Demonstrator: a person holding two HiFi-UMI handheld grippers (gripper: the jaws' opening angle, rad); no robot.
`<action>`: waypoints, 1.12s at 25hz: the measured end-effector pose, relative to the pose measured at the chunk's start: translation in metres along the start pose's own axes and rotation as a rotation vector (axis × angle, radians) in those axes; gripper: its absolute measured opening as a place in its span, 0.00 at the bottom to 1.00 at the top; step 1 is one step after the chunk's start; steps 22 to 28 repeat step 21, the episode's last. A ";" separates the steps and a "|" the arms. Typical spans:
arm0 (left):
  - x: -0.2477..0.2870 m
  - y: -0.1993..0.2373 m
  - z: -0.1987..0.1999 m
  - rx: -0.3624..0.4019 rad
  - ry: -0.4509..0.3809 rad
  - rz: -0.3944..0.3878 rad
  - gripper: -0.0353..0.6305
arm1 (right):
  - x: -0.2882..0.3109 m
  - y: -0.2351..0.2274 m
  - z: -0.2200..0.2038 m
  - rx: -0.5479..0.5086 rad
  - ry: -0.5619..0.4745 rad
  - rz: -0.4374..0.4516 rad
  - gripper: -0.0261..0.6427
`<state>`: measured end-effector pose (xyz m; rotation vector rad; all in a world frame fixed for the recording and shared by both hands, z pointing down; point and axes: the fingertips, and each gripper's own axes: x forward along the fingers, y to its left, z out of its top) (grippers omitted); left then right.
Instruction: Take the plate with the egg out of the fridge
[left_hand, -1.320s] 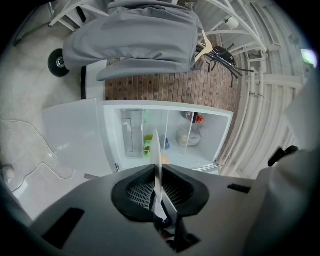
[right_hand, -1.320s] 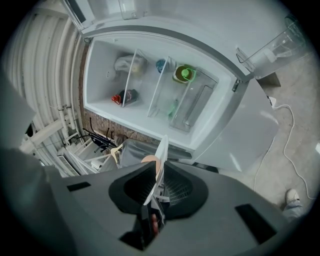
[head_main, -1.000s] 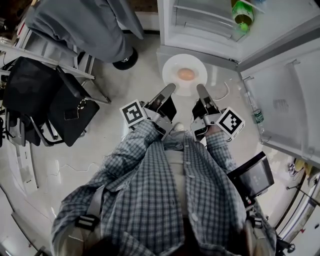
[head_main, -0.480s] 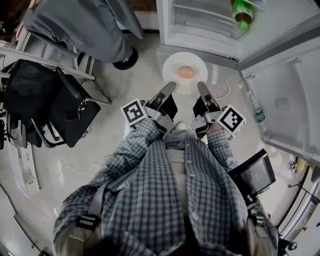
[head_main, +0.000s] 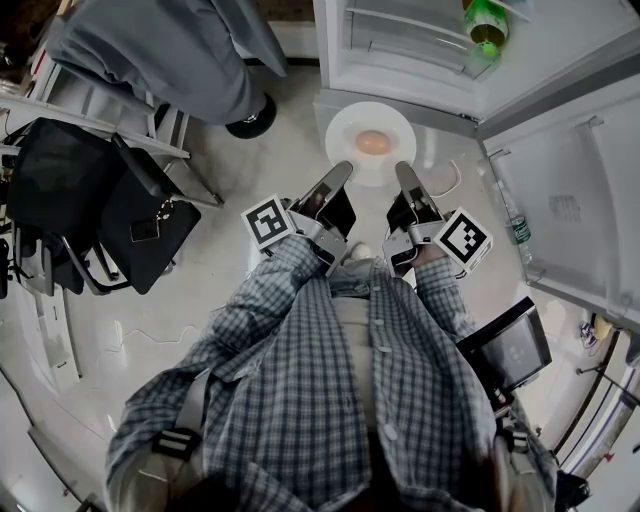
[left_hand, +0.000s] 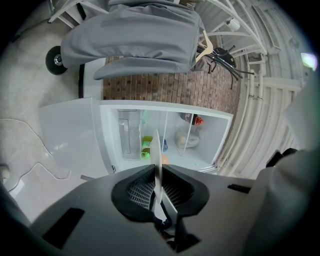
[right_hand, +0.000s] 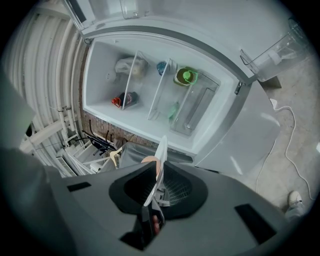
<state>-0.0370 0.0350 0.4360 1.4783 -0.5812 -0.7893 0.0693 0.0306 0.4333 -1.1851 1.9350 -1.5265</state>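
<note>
Head view looked steeply down on a white plate (head_main: 352, 128) held level just outside the open fridge (head_main: 420, 55), above the pale floor (head_main: 270, 150). An egg (head_main: 373, 142) lay near the middle of the plate. The left hand-held gripper (head_main: 341, 171) met the plate's near rim on its left side, and the right hand-held gripper (head_main: 403, 170) met the near rim on its right side, the two set a little apart.

The left gripper view showed the plate edge-on between that gripper's jaws, which were clamped on its rim, with a sliver of the orange egg just past them. The right gripper view showed the same: the jaws were closed on the thin white rim, and the egg's rounded top peeked over the left jaw.

Inside the fridge a green bottle (head_main: 485, 28) stood at the far right of a shelf, and the right gripper view also showed a red-capped item (right_hand: 122, 99) and a pale bag (right_hand: 127, 65) in another compartment. The fridge door (head_main: 565, 190) stood swung open on the right. A white cable (head_main: 452, 187) trailed over the floor beside the plate. To the left, a black bag (head_main: 120, 215) rested against a metal rack, and a grey cover (head_main: 170, 50) hung at the far left.
</note>
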 end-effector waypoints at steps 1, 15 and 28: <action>0.000 0.000 0.000 -0.001 0.000 0.000 0.12 | -0.001 -0.001 0.000 0.001 0.000 -0.003 0.12; 0.003 0.002 -0.001 -0.014 -0.002 -0.003 0.12 | -0.001 -0.003 0.002 0.010 -0.002 -0.008 0.12; 0.003 0.004 -0.001 -0.014 -0.004 -0.003 0.12 | 0.000 -0.004 0.002 0.009 -0.001 -0.007 0.12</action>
